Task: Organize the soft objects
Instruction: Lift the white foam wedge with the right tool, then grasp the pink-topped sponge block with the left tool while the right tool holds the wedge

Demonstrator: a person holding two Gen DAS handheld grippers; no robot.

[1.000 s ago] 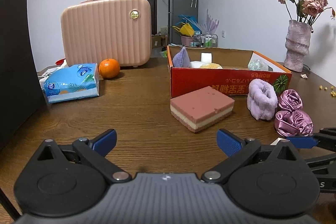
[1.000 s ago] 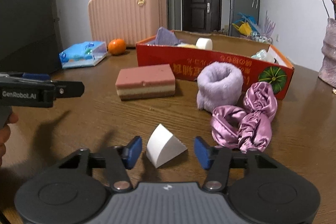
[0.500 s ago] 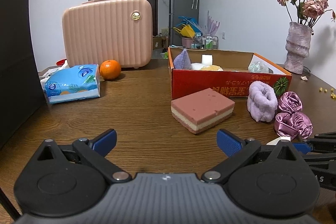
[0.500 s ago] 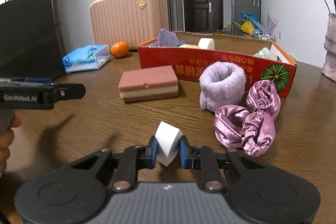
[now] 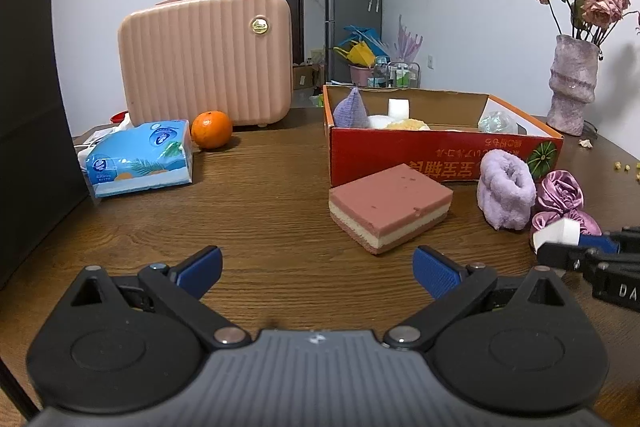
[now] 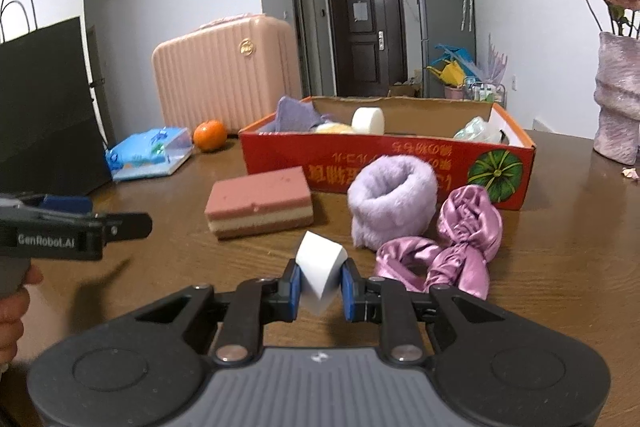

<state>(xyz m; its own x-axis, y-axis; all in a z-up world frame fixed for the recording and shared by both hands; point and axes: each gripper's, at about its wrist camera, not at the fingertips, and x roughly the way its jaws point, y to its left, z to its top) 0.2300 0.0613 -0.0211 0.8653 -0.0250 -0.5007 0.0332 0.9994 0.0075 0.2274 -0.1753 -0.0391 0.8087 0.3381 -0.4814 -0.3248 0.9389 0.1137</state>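
My right gripper [image 6: 319,285] is shut on a white wedge sponge [image 6: 319,264] and holds it above the table; the sponge also shows in the left wrist view [image 5: 555,231]. A pink layered sponge [image 6: 260,202], a fluffy lilac wristband [image 6: 391,198] and purple satin scrunchies [image 6: 448,247] lie in front of the red cardboard box [image 6: 384,163], which holds several soft items. My left gripper [image 5: 316,269] is open and empty, low over the table, short of the pink sponge [image 5: 390,211].
A pink suitcase [image 5: 206,57], an orange [image 5: 211,129] and a blue tissue pack [image 5: 140,157] stand at the back left. A black bag [image 6: 44,107] is at the left edge. A vase [image 5: 572,83] with dried roses stands at the back right.
My right gripper closed on the white wedge sponge and lifted it off the table. The left gripper stayed open and nearly still.
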